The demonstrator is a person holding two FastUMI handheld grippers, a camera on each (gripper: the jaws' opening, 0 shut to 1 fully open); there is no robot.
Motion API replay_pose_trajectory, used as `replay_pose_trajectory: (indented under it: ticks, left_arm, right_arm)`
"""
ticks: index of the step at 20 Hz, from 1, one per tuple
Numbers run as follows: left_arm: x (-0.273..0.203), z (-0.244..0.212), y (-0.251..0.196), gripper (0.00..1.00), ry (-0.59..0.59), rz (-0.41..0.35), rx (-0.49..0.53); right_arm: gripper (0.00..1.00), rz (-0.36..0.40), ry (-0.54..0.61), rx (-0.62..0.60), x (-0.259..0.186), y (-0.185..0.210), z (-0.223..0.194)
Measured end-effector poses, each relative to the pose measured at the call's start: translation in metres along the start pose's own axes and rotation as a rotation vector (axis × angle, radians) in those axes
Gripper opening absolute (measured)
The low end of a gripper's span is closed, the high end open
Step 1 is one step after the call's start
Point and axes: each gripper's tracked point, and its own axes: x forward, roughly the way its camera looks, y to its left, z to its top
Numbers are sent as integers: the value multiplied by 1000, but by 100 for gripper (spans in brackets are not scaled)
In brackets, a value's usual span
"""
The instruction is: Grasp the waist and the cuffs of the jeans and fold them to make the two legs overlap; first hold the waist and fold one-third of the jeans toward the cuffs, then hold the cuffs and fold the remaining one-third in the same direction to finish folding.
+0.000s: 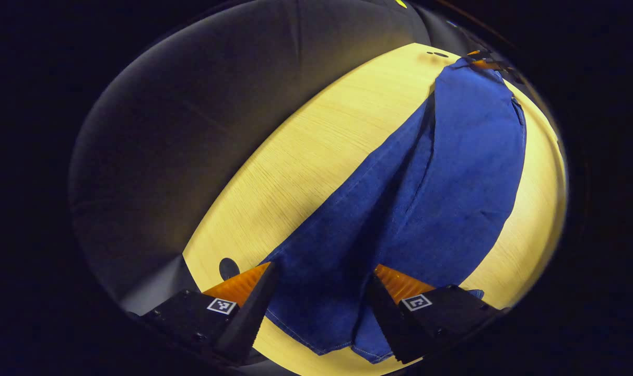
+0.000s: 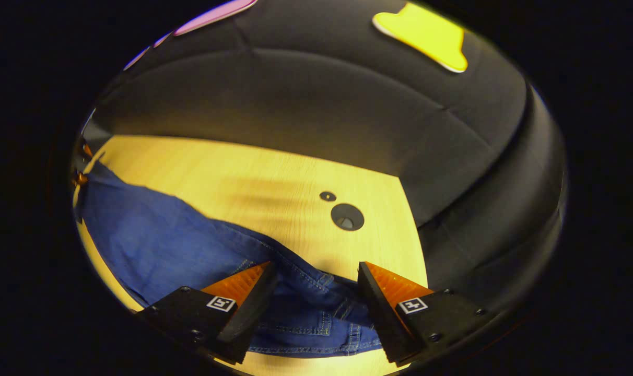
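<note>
Jeans [image 1: 426,188] lie lengthwise on the table [image 1: 306,156], centre-right of frame. My left gripper [image 1: 321,292] gapes wide over the cuffs [image 1: 342,334], my right gripper [image 2: 316,290] over the waist [image 2: 311,324]; neither grips anything. Risk: pinching one layer, so the legs skew.

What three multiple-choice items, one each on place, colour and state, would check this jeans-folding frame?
1. Which end of the jeans lies between the left gripper's fingers?
A. the cuffs
B. the waist
C. a back pocket

2. What colour are the jeans?
A. black
B. blue
C. grey

3. How does the right gripper stand?
A. shut on the waistband
B. open, a finger on either side of the waistband
C. open, far above the table

Answers:
1 A, the hemmed leg ends lie at the near edge of the left gripper view.
2 B, blue denim on the wooden table.
3 B, a wide gap between the fingers, with the waistband in it.
</note>
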Motion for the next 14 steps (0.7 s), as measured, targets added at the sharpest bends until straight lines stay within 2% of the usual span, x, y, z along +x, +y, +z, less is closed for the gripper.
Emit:
replay_pose_trajectory:
  ticks: [3, 6, 8, 10, 12, 14]
  left_arm:
    - [-24, 8, -8, 98, -65, -68, 14]
    - [-49, 7, -3, 98, -85, -70, 11]
    - [-58, -1, 6, 98, -66, -39, -4]
    - [-71, 7, 0, 98, -117, -33, -80]
    - [-89, 26, -11, 98, -230, -42, -201]
    - [-114, 45, -28, 98, -362, -56, -329]
  right_arm:
    - [96, -6, -82, 22, -35, -18, 25]
    - [96, -14, -102, 41, -61, -34, 30]
    - [96, -29, -89, 20, -70, -45, 22]
    - [97, -15, -63, 47, -78, -44, 9]
    - [97, -1, -51, 117, -90, -44, -5]
    - [97, -19, -14, 218, -96, -55, -27]
